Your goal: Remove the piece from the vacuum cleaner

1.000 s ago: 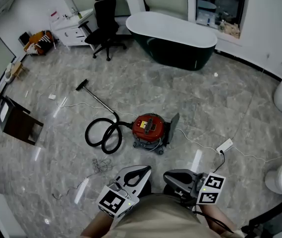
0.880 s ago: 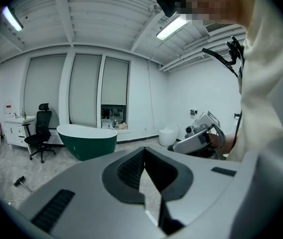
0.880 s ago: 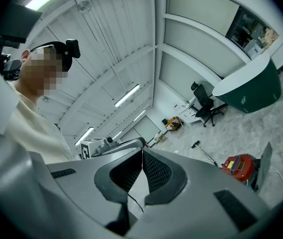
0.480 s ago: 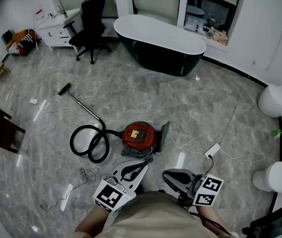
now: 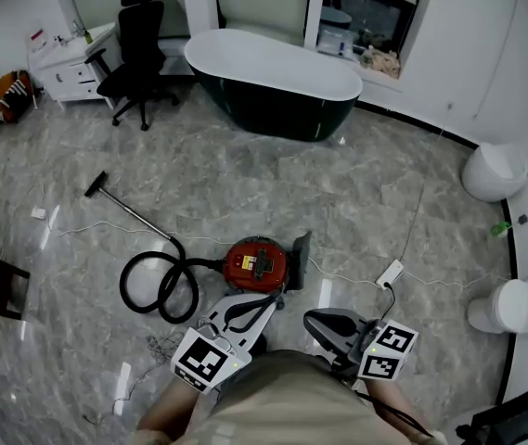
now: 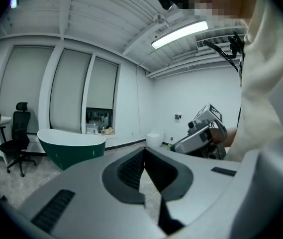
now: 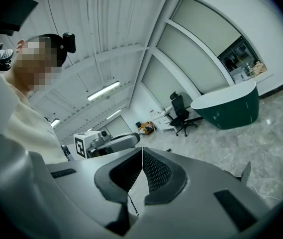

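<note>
The round red canister vacuum cleaner (image 5: 256, 263) lies just ahead of both tongs, each closed on nothing. The left tongs (image 5: 271, 298) sit nearer it than the right tongs (image 5: 308, 322).

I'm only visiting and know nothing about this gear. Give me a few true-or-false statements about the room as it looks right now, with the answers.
1. The round red vacuum cleaner sits on the grey marble floor in front of the person. True.
2. The left gripper is clamped on the black vacuum hose. False: its jaws are together on nothing, and the hose lies coiled on the floor.
3. The dark green bathtub with a white rim stands beyond the vacuum cleaner. True.
4. The right gripper has its jaws wide apart. False: they are shut and empty.
5. The black office chair lies tipped over. False: it stands upright.
</note>
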Demonstrator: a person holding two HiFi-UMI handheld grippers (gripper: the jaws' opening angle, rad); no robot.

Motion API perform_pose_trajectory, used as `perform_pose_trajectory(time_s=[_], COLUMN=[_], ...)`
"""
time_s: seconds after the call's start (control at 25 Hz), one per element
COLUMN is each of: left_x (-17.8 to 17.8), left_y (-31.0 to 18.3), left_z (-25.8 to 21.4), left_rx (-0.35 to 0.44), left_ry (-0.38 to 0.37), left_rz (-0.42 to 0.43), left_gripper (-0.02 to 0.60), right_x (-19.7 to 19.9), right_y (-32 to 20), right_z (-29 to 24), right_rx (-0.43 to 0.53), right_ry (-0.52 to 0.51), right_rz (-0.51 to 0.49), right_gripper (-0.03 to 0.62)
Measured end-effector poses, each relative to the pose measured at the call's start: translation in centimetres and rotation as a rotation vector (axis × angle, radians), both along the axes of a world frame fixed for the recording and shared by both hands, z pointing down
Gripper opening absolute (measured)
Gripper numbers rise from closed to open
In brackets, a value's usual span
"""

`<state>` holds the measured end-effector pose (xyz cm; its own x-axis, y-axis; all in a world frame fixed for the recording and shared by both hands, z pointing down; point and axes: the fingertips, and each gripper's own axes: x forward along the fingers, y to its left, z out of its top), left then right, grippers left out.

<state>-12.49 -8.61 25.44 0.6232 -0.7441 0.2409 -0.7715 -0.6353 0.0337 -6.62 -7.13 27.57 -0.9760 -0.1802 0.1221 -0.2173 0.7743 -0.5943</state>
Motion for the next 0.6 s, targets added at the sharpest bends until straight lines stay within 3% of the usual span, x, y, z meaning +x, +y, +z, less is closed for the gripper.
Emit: perform_pose_trajectory(time_s=[0.16,0.36,0.6], left_x=[-2.5,-4.5,-5.7], left_y=[-0.4,-1.1,-1.1], left_z=[0.7,1.5,2.1], left_rx=[-0.013,-0.037,-0.062], left_ry=[-0.004,-0.007,-0.010], left_rz=[0.011,0.011,-0.011], left_gripper=[0.003,0.003,0.003], right_x=[-1.5,-3.1,-5.1], right_y=[-1.6,-2.2,-2.3], right_z=[3.1,3.6,4.2], right_rx=[-0.114,-0.163,-0.198], right_ry=[0.156,0.164,0.189], right_rz=[0.091,0.117,0.054], right_gripper=[0.002,0.002,0.002])
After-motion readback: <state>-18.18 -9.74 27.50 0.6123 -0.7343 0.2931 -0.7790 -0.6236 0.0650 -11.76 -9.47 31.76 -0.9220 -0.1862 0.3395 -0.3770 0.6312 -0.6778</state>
